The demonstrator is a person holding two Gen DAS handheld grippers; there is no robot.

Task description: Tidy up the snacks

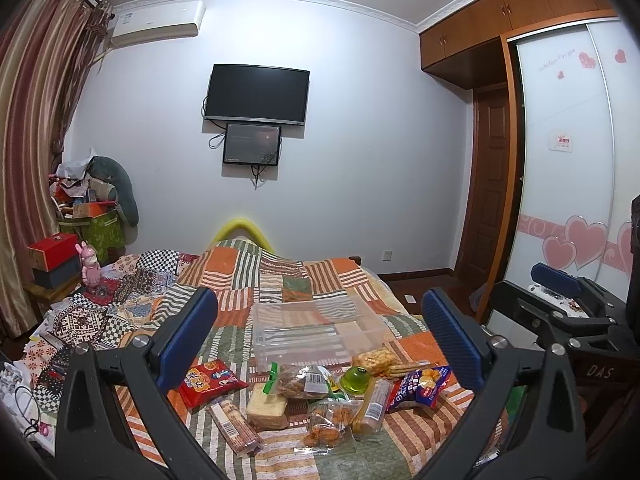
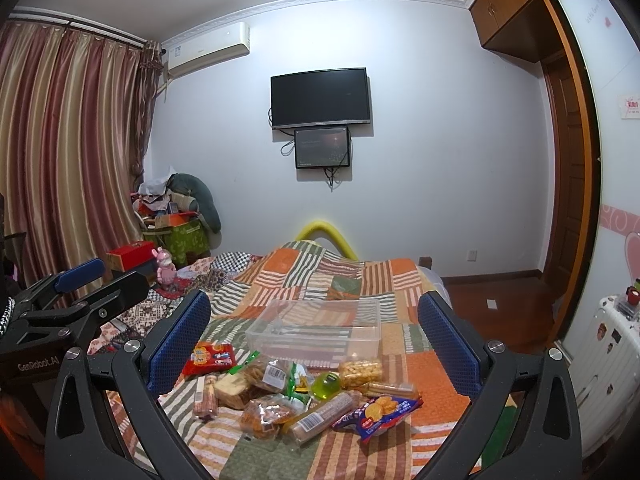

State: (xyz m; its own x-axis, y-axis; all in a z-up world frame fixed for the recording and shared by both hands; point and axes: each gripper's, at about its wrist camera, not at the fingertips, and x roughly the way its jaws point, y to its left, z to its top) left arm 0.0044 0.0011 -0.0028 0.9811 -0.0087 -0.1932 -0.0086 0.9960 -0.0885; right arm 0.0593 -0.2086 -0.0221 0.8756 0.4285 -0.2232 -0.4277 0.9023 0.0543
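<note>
Snacks [image 1: 320, 396] untouched — both grippers' jaws wide, empty.

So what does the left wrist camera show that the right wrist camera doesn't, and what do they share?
Only the left wrist view shows the right gripper at its right edge, the big pink hearts on the wardrobe door, and tangled cables at lower left.

Only the right wrist view shows the left gripper at its left edge and a white suitcase with stickers.

Both show the clear plastic bin on the patchwork bedspread, the snack pile in front of it, including the green jelly cup, and the wall TV.
</note>
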